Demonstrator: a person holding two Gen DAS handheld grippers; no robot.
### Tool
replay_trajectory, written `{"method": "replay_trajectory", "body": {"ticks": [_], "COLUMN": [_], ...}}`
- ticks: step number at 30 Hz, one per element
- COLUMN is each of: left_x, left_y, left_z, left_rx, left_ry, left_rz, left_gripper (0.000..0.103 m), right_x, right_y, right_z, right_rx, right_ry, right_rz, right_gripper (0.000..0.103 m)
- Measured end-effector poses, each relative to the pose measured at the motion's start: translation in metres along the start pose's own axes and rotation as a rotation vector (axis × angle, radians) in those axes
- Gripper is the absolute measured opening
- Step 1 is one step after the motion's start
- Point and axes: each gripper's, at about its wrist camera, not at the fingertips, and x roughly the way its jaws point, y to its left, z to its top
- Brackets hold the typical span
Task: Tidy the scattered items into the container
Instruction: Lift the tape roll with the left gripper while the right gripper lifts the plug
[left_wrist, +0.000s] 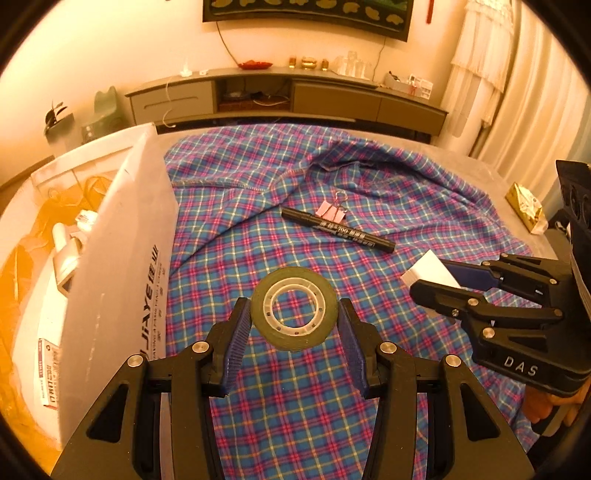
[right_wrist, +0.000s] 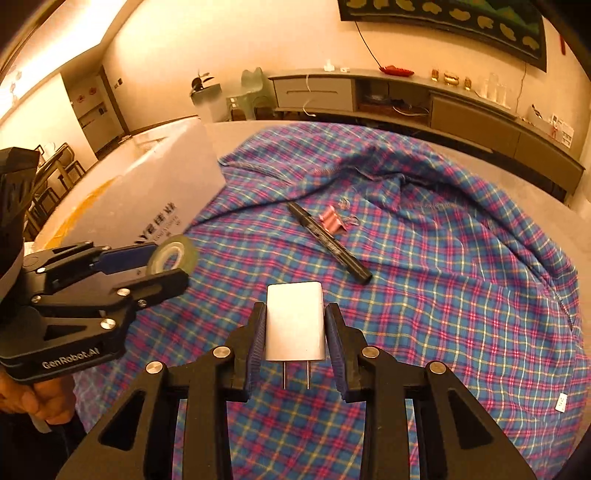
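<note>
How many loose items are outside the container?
4: tape roll in the left gripper, white charger in the right gripper, black marker and pink binder clip on the cloth. Folds may hide more.

The box (left_wrist: 110, 236) is standing left of the cloth (left_wrist: 406, 206), on which the marker (left_wrist: 338, 229) is lying just before the clip (left_wrist: 331, 211), touching it.

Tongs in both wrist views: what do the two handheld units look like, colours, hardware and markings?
Both are matte black plastic with triangular cut-outs and silver round pivot bolts. Each finger carries a ribbed dark-blue pad. The left tongs body reads "GenRobot.AI" in white; the right tongs body reads "DAS". A bare hand grips the left unit. No cables visible.
</note>
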Motion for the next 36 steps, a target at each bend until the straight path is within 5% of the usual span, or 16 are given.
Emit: {"method": "replay_trajectory", "body": {"ticks": [24,36], "left_x": [-0.077,-0.109], "left_y": [0.022,0.023], "left_z": [-0.004,-0.006], "left_rx": [-0.04,-0.047], "left_ry": [-0.133,-0.204], "left_rz": [-0.052,-0.092], "left_gripper": [0.049,0.049], "right_x": [-0.064,-0.086], "right_y": [0.078,0.095], "right_z": [-0.006,-0.02], "right_rx": [-0.087,-0.004], "right_ry": [-0.085,-0.128], "right_rz": [0.001,0.039], "right_gripper": [0.033,0.033]}}
